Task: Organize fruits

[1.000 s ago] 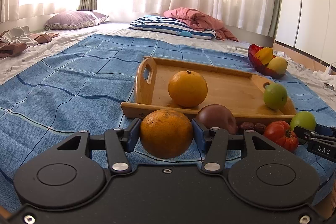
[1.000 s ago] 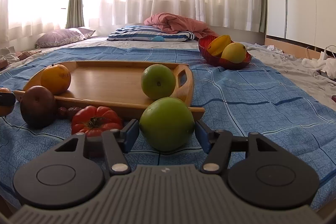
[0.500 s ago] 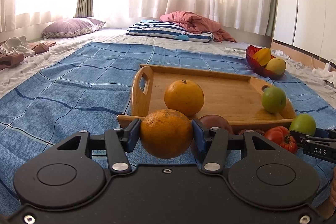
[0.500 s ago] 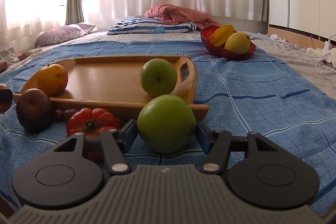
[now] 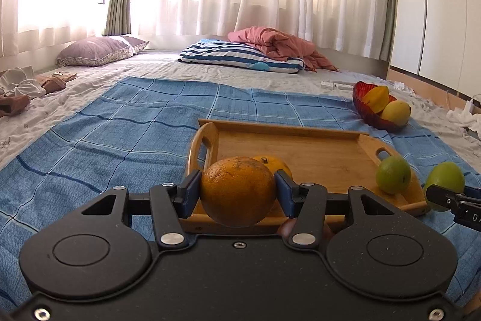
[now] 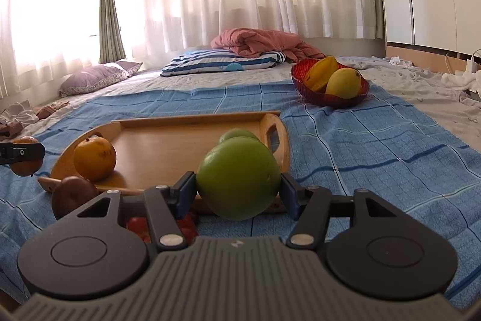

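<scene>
- Left wrist view: my left gripper (image 5: 237, 192) is clamped on an orange (image 5: 237, 191); the tray (image 5: 315, 154) lies just beyond, nearer its left handle.
- My right gripper (image 6: 238, 192), jaws just tightened, clamps a green fruit (image 6: 239, 177) near the tray's right handle.

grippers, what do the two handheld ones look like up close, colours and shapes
The left gripper has a matte black speckled body with two round discs, black linkage arms with silver pins and screws, and blue pads on the fingers. The right gripper has the same black discs, linkages and blue pads, but a grey ribbed housing. From the left view, its finger carries a black label with white letters.
</scene>
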A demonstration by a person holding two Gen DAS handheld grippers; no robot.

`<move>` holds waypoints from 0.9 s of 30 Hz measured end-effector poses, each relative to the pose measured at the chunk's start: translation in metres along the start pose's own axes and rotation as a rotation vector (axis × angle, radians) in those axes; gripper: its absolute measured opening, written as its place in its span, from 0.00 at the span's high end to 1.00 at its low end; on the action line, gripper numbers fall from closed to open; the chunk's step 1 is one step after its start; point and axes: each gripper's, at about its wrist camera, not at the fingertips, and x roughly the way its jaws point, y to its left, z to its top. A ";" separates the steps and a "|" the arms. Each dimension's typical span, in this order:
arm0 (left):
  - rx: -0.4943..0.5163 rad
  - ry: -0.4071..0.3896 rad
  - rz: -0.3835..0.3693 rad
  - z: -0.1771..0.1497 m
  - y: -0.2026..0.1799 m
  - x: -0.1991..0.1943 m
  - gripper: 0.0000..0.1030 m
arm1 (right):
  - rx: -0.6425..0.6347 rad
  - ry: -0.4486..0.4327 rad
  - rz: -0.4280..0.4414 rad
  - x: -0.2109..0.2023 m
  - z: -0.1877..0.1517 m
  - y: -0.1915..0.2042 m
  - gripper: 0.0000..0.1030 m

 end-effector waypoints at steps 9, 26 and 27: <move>0.007 0.007 -0.069 0.048 -0.002 0.024 0.51 | 0.060 -0.009 0.048 0.018 0.046 -0.005 0.40; -0.032 0.189 -0.135 0.098 -0.005 0.119 0.51 | 0.082 0.158 0.080 0.108 0.124 -0.013 0.40; -0.022 0.193 -0.125 0.098 -0.007 0.124 0.51 | 0.080 0.169 0.076 0.114 0.124 -0.012 0.40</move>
